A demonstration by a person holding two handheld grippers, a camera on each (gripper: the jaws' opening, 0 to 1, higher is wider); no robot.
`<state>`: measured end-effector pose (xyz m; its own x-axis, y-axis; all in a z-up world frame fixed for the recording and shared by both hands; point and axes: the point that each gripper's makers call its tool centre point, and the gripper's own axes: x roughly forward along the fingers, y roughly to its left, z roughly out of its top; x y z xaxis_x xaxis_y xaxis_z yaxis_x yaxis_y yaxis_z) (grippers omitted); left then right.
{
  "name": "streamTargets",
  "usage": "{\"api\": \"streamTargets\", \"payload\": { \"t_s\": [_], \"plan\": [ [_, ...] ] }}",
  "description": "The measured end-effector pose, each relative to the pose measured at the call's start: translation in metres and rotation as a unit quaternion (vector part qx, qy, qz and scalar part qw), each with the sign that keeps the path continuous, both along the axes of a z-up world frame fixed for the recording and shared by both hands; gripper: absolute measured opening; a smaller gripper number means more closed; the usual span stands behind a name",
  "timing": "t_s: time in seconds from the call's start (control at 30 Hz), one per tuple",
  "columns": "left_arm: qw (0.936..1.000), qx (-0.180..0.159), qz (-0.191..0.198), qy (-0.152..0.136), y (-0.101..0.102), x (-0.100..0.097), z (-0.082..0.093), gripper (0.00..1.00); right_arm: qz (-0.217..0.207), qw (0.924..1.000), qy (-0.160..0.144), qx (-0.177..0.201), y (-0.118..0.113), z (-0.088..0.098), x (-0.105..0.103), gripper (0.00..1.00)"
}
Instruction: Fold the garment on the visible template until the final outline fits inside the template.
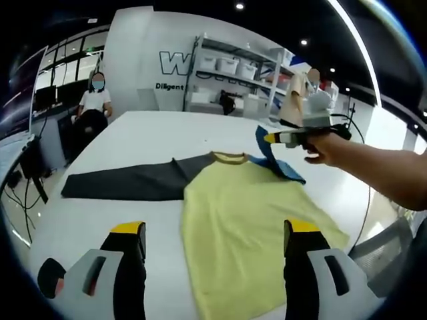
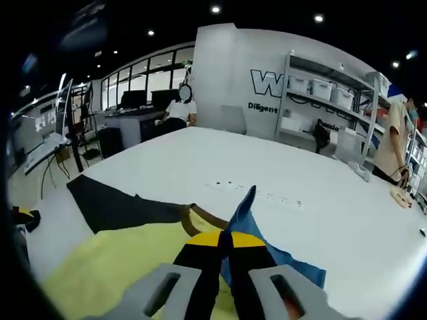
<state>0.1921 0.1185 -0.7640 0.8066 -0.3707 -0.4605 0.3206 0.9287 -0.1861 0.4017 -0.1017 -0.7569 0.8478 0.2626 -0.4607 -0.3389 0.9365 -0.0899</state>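
Garment: 1, on table; right gripper jaws pinch blue sleeve, left gripper jaws apart.

Lab or demo workspace | white table filling the floor | shelving holding bins along a lettered white wall | person sitting at a desk with monitors | another person standing by the shelving | ceiling spotlights glowing overhead
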Motion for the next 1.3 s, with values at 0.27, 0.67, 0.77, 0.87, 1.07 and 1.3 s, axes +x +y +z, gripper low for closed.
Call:
{"api": "streamTargets", "payload": {
  "t_s": [0.27,0.67,0.77,0.87,1.07,1.3],
  "plan": [
    [1.0,-0.002,-0.002,0.001,-0.001,0.0,0.0,0.8,0.032,0.9994,0.001,-0.009,0.034,-0.002,-0.001,0.0],
    [1.0,-0.005,-0.001,0.003,0.0,0.0,0.0,0.79,0.075,0.9971,0.005,-0.015,0.08,-0.007,-0.001,0.0],
    [1.0,-0.006,0.0,0.003,0.0,0.0,0.0,0.79,0.086,0.9961,0.006,-0.018,0.091,-0.008,-0.002,0.0],
    [1.0,-0.006,0.0,0.004,0.001,0.0,0.0,0.78,0.095,0.9952,0.008,-0.02,0.099,-0.012,-0.004,0.0],
    [1.0,-0.008,0.001,0.004,0.001,0.0,0.0,0.78,0.114,0.9929,0.017,-0.027,0.116,-0.022,-0.009,0.0],
    [0.9999,-0.009,0.002,0.006,0.002,0.0,-0.001,0.77,0.13,0.9898,0.044,-0.038,0.13,-0.047,-0.014,0.0]
  ]
}}
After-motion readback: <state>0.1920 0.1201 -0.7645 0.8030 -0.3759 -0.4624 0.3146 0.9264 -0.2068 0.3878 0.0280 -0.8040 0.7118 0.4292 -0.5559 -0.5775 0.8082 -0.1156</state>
